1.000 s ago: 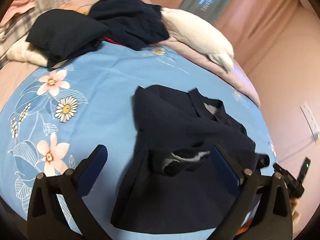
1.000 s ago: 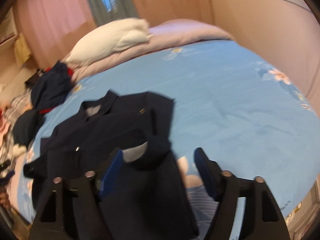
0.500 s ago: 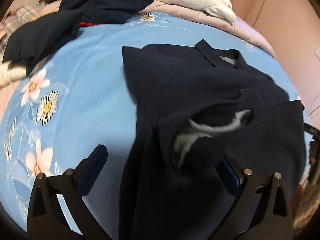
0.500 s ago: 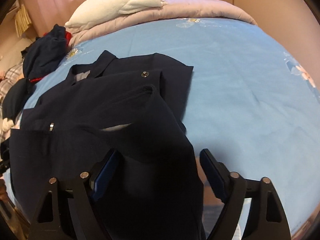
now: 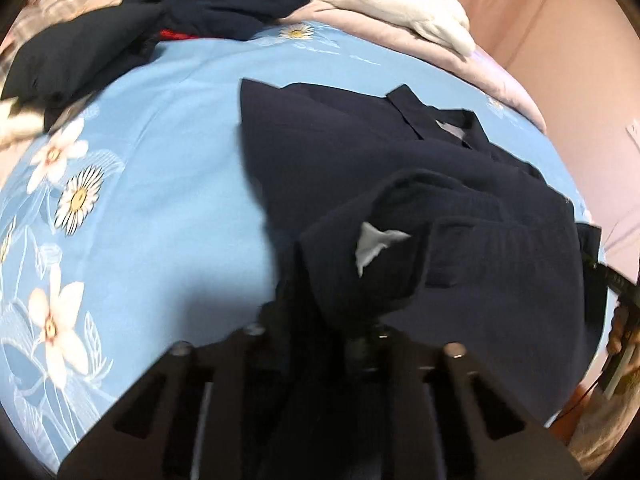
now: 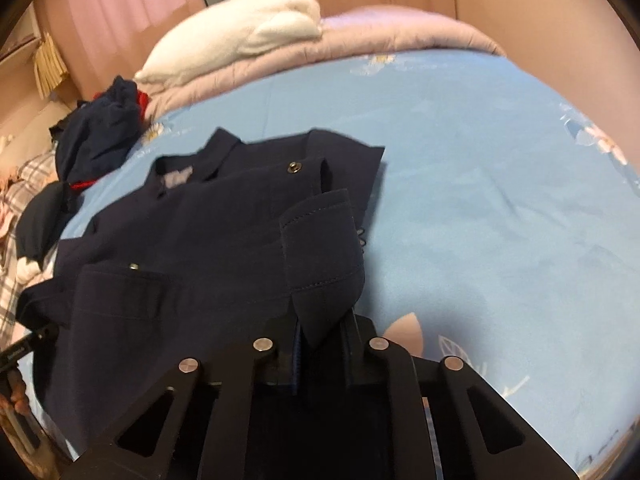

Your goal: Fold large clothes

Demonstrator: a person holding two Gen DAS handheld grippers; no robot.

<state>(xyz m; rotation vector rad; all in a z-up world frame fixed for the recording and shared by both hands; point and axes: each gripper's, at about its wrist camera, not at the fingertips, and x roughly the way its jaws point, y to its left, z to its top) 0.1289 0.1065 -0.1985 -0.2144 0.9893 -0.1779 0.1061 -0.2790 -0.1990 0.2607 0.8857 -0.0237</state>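
Fingers on both grippers, left [image 5: 320, 320] and right [image 6: 320, 336], pinch the jacket [image 6: 224, 220] hem on the bed [image 6: 480, 160]; next, probably fold toward collar.

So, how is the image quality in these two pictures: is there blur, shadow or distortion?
Left wrist view: strong fisheye bending, the navy jacket slightly blurred, the left gripper dark and underexposed, a soft shadow on the blue floral sheet. Right wrist view: the right gripper and the stitching are sharper; the white pillow is soft and bright.
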